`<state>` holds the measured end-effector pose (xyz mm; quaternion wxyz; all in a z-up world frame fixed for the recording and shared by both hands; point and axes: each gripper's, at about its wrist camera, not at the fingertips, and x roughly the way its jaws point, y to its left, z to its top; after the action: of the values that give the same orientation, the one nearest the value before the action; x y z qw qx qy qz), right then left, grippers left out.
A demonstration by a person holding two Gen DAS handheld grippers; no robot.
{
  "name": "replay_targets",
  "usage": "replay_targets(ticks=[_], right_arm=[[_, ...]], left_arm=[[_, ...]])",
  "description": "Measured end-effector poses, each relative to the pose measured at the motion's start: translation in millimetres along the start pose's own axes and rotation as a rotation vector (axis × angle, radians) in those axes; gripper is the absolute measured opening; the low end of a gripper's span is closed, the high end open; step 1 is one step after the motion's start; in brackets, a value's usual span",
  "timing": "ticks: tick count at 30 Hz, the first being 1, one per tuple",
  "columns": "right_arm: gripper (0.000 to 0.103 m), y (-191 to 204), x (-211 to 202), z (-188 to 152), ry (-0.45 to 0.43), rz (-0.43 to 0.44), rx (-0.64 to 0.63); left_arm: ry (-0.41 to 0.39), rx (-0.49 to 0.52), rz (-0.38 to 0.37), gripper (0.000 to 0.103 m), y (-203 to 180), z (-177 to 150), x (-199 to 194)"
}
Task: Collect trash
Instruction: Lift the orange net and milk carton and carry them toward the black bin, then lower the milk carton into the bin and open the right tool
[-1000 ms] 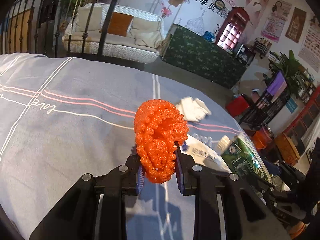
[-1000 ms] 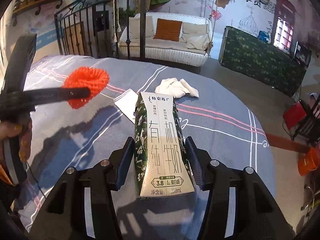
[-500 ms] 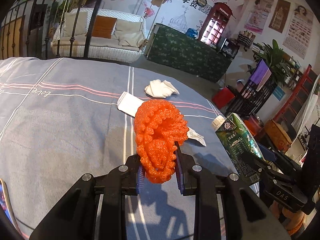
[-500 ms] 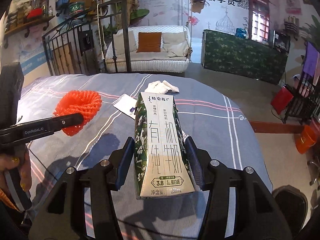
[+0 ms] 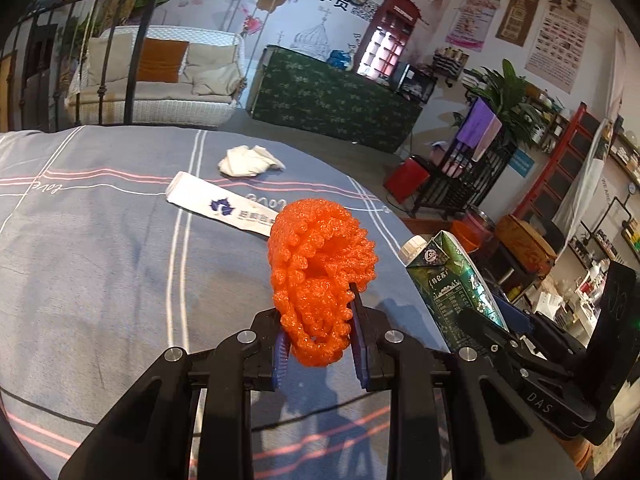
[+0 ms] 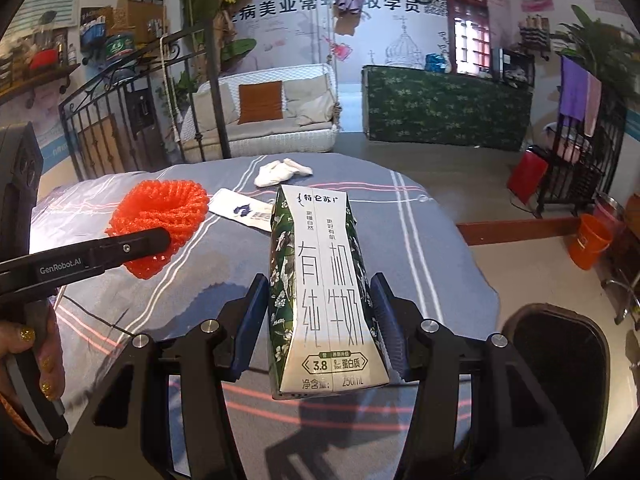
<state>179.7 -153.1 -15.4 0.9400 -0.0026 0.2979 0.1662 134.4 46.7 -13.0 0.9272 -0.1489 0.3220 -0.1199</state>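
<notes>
My left gripper is shut on an orange foam fruit net and holds it above the grey tablecloth. The net also shows in the right wrist view. My right gripper is shut on a green and white milk carton, held upright above the table's near right edge; the carton shows in the left wrist view. A white wrapper and a crumpled white tissue lie on the cloth further back.
A black bin opening sits below the table's right edge. An orange bucket and a red stool stand on the floor to the right. A black iron railing runs behind the table.
Both grippers have pulled back and swung toward the table's right side with their loads. The wrapper and tissue now look farther off, and the black bin has come into the right wrist view.
</notes>
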Motion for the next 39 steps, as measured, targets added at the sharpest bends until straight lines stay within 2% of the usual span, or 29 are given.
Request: replay_targets(ticks=[8, 11, 15, 20, 24, 29, 34, 39], right_arm=[[0.052, -33, -24, -23, -0.006, -0.078, 0.073], [0.052, -43, -31, -27, -0.015, -0.079, 0.104], [0.052, -58, -49, -27, -0.059, -0.140, 0.127], [0.052, -91, -66, -37, -0.059, -0.252, 0.177], [0.052, -129, -71, -54, -0.007, -0.347, 0.255], [0.052, -168, -70, -80, 0.053, -0.395, 0.368], [0.052, -192, -53, -104, 0.133, -0.429, 0.425], [0.053, -211, -37, -125, 0.193, -0.457, 0.478]], left_arm=[[0.026, 0.047, -0.057, 0.025, -31, -17, 6], [0.029, 0.059, -0.071, 0.025, -38, -18, 7], [0.027, 0.084, -0.095, 0.025, -50, -19, 6], [0.052, 0.125, -0.155, 0.025, -77, -24, 14], [0.076, 0.181, -0.213, 0.025, -108, -31, 23], [0.131, 0.234, -0.286, 0.026, -138, -41, 37], [0.194, 0.274, -0.337, 0.026, -161, -53, 51], [0.222, 0.317, -0.352, 0.026, -180, -64, 57]])
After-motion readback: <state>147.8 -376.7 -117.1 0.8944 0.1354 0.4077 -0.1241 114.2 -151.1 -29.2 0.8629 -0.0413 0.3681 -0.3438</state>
